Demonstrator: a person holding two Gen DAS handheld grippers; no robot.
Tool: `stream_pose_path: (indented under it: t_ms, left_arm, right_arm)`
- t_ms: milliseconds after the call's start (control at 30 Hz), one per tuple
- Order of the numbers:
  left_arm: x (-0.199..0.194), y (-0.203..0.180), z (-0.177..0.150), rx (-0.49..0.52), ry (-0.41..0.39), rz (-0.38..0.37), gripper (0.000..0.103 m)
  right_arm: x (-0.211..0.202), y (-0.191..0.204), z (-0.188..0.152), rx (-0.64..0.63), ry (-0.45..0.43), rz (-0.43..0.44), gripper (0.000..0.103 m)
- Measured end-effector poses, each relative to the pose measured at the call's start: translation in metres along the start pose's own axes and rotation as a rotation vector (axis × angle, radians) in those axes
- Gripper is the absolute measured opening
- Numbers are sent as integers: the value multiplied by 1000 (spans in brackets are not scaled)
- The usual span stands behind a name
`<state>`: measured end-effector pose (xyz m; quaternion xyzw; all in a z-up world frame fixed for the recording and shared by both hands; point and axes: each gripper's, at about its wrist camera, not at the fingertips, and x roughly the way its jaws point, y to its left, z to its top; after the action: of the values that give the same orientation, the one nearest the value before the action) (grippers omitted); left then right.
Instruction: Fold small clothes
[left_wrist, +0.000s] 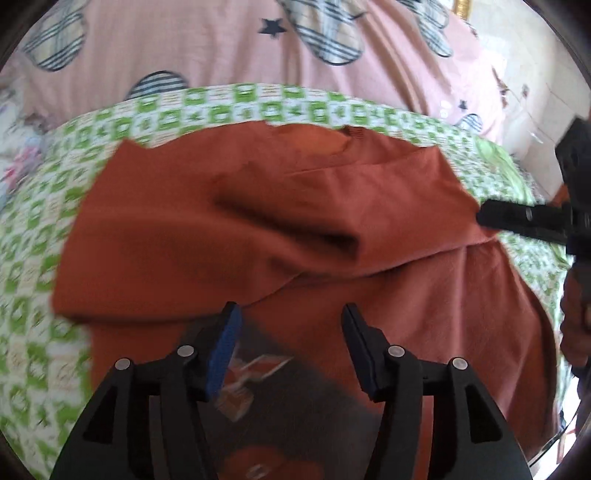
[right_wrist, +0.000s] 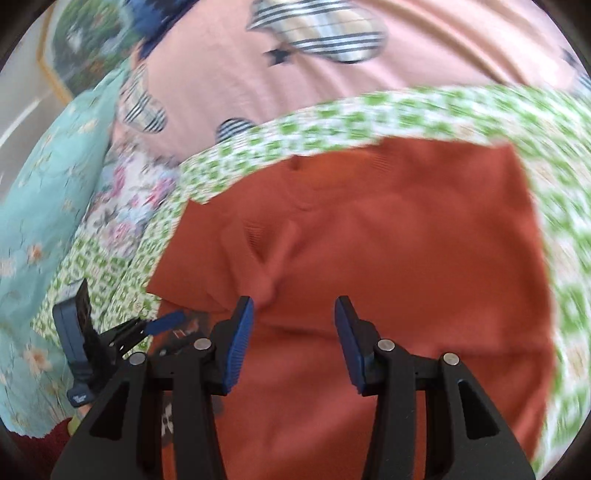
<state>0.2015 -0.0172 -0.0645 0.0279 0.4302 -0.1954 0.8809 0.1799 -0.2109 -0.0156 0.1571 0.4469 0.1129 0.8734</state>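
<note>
Left claw (left_wrist: 291, 314) and right claw (right_wrist: 293, 308), jaws apart.

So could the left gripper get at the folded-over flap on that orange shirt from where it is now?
Probably yes. The left gripper has its jaws apart with nothing between them, and the flap lies just ahead on the orange shirt with nothing over it. The right gripper sits off at the far edge.
</note>
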Motion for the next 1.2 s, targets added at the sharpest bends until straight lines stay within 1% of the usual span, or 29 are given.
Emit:
stream_pose_path:
  t_ms: [100,167,267,333,367,400,433,467,533,633,667,733,800,900,967,1000,1067,1100,1133,1167,1200]
  left_arm:
    - [-10,38,-12,-63,4,87,57]
    - [-12,70,-17,-127,14,148,57]
    - [-12,99,-18,-197,17,184,57]
    - [-10,114,-19,-233,18,212,57]
    - [-7,120,-19,-250,25,215,57]
    - [-4,123,-18,-265,34,211,57]
    - [-1,126,-18,-280,40,206,57]
    - [0,128,-17,-284,39,211,57]
    - [3,125,-11,-272,38,230,57]
    - [15,116,2,-271,35,253,57]
    - [18,115,6,-278,35,259,57]
    - [21,116,9,-302,30,268,57]
    - [24,116,10,-312,27,278,57]
    - [27,111,10,-299,25,311,58]
    - [28,108,9,-288,23,329,58]
    - [27,107,8,-283,20,337,58]
    - [25,110,7,-299,13,340,58]
    - [22,116,5,-332,4,328,58]
    - [20,120,3,-358,-3,311,59]
    - [18,124,1,-384,-11,289,59]
    - [16,127,-1,-404,-18,269,59]
  right_arm:
    - [38,28,24,-99,40,34,47]
    - [64,41,38,-156,77,42,47]
    - [107,51,48,-197,148,28,47]
    - [128,49,49,-200,190,-8,47]
    - [135,47,48,-193,213,-15,42]
    - [137,45,47,-174,217,-6,10]
    - [131,42,47,-145,195,2,7]
    - [123,39,49,-129,176,5,7]
    - [87,27,54,-58,51,8,6]
    - [27,-4,56,70,-126,-4,6]
    - [5,-20,53,123,-183,-19,6]
    - [-26,-50,45,215,-254,-76,6]
    - [-40,-73,34,273,-272,-120,6]
    - [-44,-106,15,352,-239,-156,6]
    - [-42,-114,4,368,-220,-172,6]
    - [-44,-115,0,367,-232,-178,6]
    - [-56,-118,-8,373,-297,-210,6]
    - [-60,-120,-13,390,-317,-218,6]
    - [-59,-127,-18,430,-308,-228,7]
    - [-54,-131,-20,457,-278,-225,8]
    - [-47,-138,-23,486,-228,-213,11]
